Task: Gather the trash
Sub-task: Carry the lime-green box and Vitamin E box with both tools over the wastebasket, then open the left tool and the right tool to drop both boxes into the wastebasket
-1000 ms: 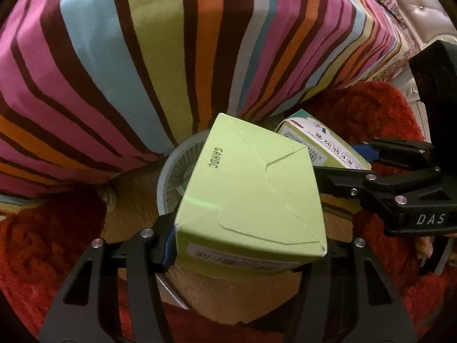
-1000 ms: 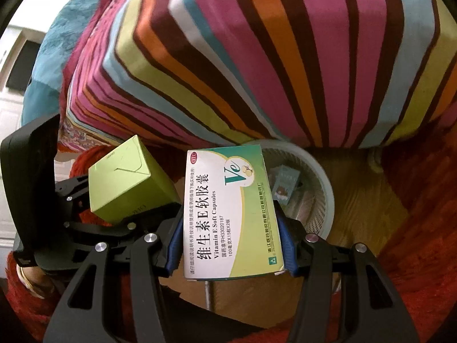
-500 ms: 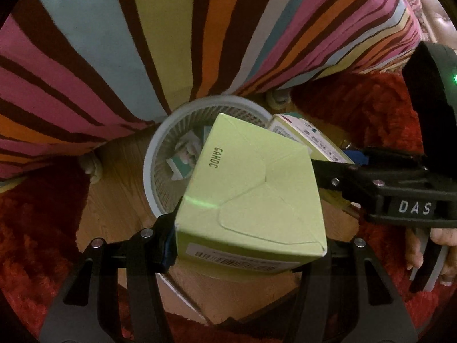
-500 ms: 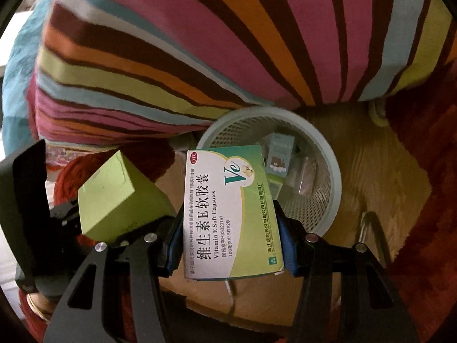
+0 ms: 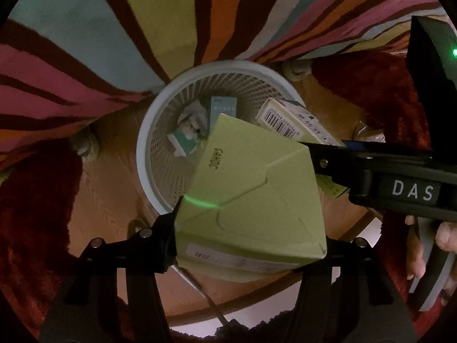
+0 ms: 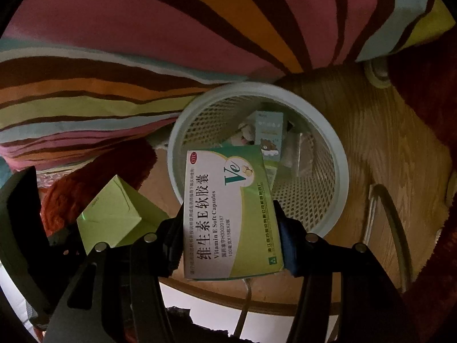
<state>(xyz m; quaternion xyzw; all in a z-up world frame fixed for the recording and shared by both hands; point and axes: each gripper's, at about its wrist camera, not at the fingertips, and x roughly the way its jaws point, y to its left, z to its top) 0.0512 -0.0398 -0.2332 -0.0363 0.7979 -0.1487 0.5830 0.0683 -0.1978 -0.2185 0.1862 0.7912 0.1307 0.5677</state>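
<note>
Far left in my L-wrist view: striped bedcover [image 5: 85,43] hangs overhead and red shag rug [image 5: 31,214] fills the lower edge. Wood floor [image 5: 114,200] shows between them.

Next across, the white mesh wastebasket [image 5: 142,154] stands on the floor, partly under the bedcover's edge. Small boxes & wrappers [image 5: 197,125] already lie inside.

My left gripper [image 5: 248,243] has its pads pressed on both sides of the light green box [image 5: 251,200], about a third open, w/ the box filling the gap. The box is tilted, its far corner over the basket's mouth, not touching the rim as far as I can tell.

Right of that, my right gripper's arm crosses the view, w/ the capsule box's barcode end over the basket's right rim. A bit of my hand [image 5: 422,245] shows at the far right edge.

R-wrist view, same order: green box sits at lower left, just beside my other fingers. My right gripper [image 6: 228,243] is clamped on the vitamin E capsule box [image 6: 228,214], pads on its two long edges, also roughly a third open. The box stands upright in the grip, its top end over the near-left rim of the basket. A cord [image 6: 388,223] loops on the floor to the right.
</note>
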